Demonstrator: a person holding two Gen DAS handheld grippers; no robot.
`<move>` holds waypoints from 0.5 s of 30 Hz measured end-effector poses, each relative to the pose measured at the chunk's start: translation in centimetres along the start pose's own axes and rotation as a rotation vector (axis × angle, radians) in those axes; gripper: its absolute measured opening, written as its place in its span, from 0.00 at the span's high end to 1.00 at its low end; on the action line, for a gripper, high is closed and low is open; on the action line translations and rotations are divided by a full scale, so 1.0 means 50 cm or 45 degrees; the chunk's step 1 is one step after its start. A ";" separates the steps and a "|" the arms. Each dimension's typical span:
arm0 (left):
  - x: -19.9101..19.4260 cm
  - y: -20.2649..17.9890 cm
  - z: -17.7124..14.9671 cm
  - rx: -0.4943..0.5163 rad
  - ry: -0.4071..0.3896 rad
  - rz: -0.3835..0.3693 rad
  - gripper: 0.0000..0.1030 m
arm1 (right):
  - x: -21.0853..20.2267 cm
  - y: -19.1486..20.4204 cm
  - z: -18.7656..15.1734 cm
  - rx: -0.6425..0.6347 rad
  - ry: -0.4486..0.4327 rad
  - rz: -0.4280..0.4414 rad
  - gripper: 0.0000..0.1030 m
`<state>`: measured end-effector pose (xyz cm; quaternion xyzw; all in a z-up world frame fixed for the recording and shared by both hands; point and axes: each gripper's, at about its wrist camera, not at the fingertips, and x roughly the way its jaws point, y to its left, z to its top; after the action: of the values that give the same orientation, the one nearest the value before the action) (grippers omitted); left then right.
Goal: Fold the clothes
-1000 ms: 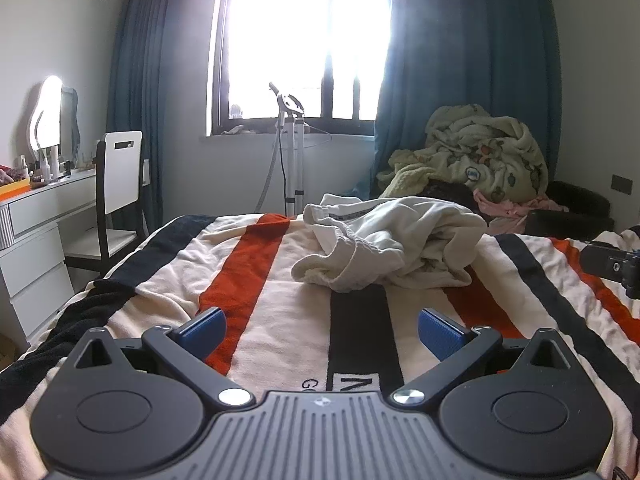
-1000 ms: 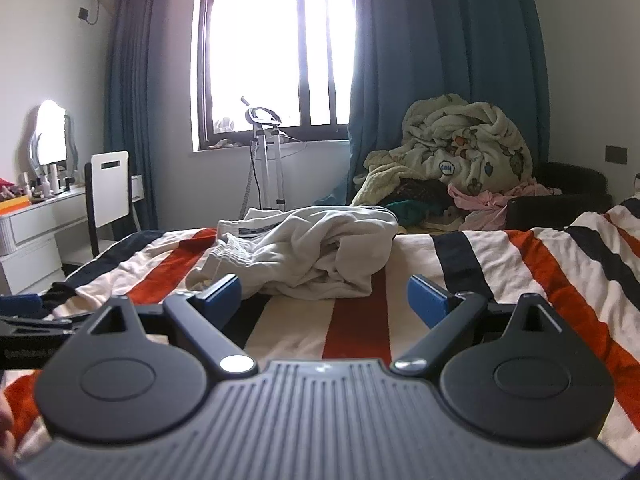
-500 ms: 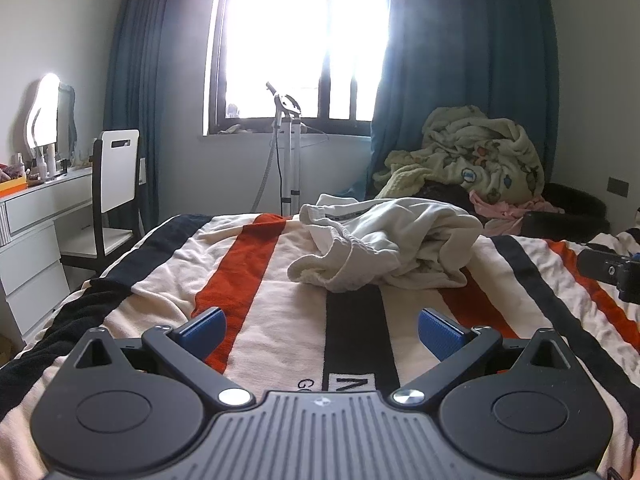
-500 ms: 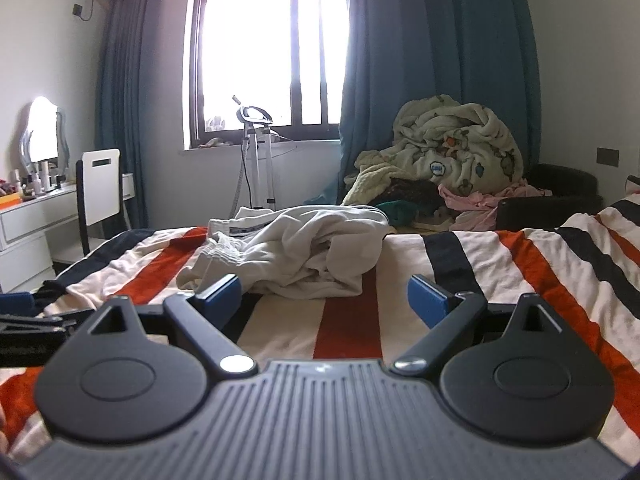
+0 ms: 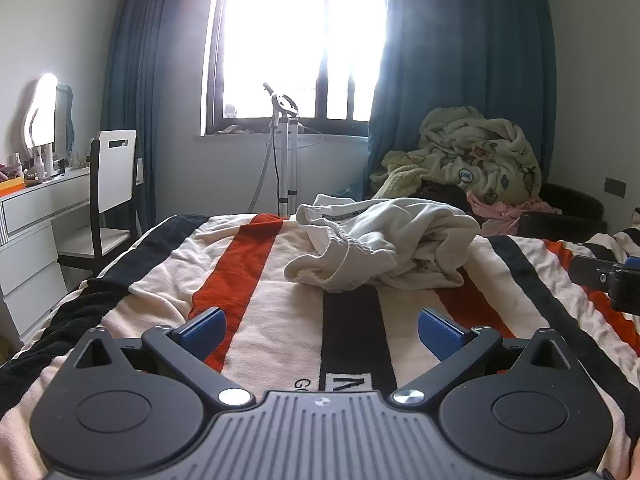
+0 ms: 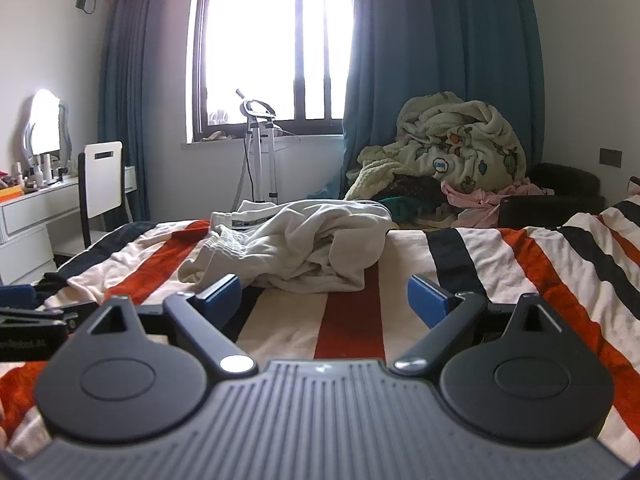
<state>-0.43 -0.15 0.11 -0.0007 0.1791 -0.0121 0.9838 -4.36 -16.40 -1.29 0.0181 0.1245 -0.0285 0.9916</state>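
A crumpled cream-white garment (image 5: 384, 244) (image 6: 296, 246) lies in a heap on a bed covered by a striped cream, red and black blanket (image 5: 248, 280) (image 6: 500, 256). My left gripper (image 5: 320, 330) hovers open over the blanket, well short of the garment, nothing between its blue pads. My right gripper (image 6: 324, 298) is open too, its left fingertip close to the garment's near edge. Each gripper shows at the side of the other's view.
A pile of blankets and clothes (image 6: 452, 160) sits on a dark seat beyond the bed. A garment steamer stand (image 5: 286, 152) is by the window. A white desk (image 5: 36, 216), mirror and chair (image 5: 114, 184) stand at the left.
Both grippers have crept slightly forward and lower toward the garment. Both stay open; the garment has not moved.
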 end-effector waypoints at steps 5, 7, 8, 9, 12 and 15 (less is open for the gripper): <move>0.001 -0.001 -0.001 0.004 0.005 0.000 0.00 | -0.001 -0.002 0.002 0.004 -0.003 0.001 0.11; 0.001 -0.001 -0.001 0.005 0.004 -0.002 0.00 | -0.001 -0.003 0.001 0.008 -0.006 0.000 0.11; 0.001 -0.001 -0.001 0.006 0.004 -0.002 0.00 | -0.001 -0.003 0.001 0.010 -0.007 0.000 0.11; 0.002 -0.002 -0.001 0.008 0.004 -0.002 0.00 | -0.002 -0.003 0.001 0.010 -0.009 -0.001 0.11; 0.002 -0.002 -0.001 0.008 0.005 -0.003 0.00 | -0.003 -0.003 -0.001 0.008 -0.013 0.000 0.11; 0.003 -0.001 -0.001 0.008 0.006 -0.006 0.00 | -0.004 -0.002 -0.001 0.006 -0.011 0.001 0.11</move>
<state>-0.31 -0.21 0.03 0.0021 0.1815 -0.0148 0.9833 -4.55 -16.50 -1.31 0.0203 0.1201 -0.0285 0.9921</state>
